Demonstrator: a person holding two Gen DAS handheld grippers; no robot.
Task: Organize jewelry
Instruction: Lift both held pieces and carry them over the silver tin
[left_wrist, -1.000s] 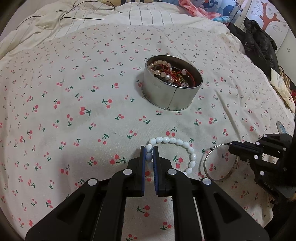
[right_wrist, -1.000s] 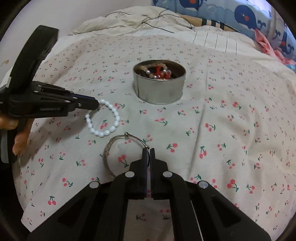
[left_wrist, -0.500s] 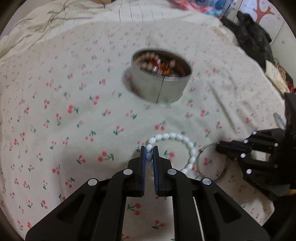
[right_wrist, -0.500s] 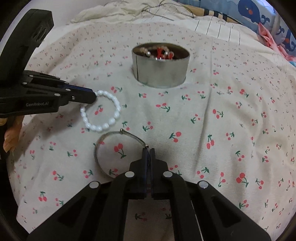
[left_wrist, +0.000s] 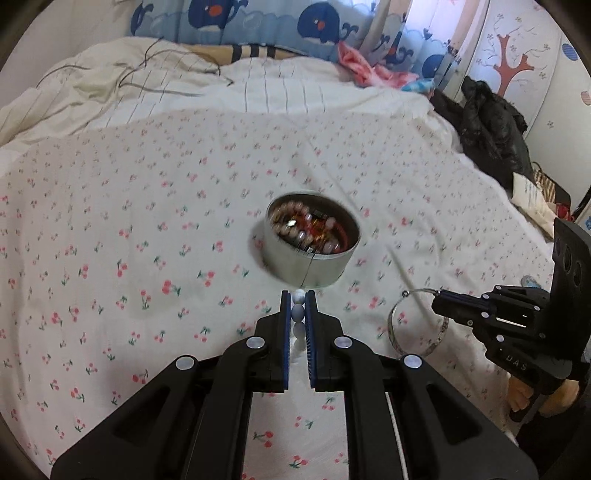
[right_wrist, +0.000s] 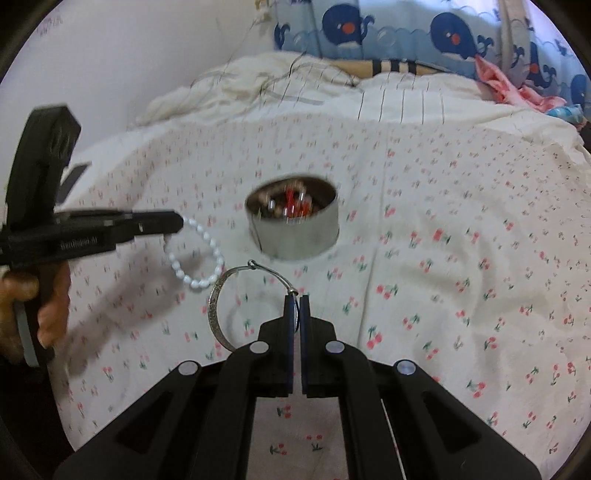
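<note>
So at that point I had a tool in each hand and both were loaded. My left tool (left_wrist: 298, 314) was pinching the white bead bracelet (right_wrist: 201, 258), a couple of beads squeezed between the blue pads, with the rest of the loop dangling free above the cherry-print bedsheet (left_wrist: 110, 240). My right tool (right_wrist: 295, 306) was pressed together on the thin wire part of the silver bangle (right_wrist: 218, 314), which hung off to its left, edge-on and clear of the bed.

What mattered for the next bit was that the round metal tin (left_wrist: 310, 247) sat straight ahead of both tools, further along the bed and lower than the tips, mouth facing up. In the left wrist view it looked just past the left tool's tips, so I figured the beads were the closer drop, with the bangle coming in from the right.

The tin already held a tangle of pinkish beads and red pieces, a bit blurry. The bracelet's beads were glossy, oval and strung loosely, so I expected it to swing.
</note>
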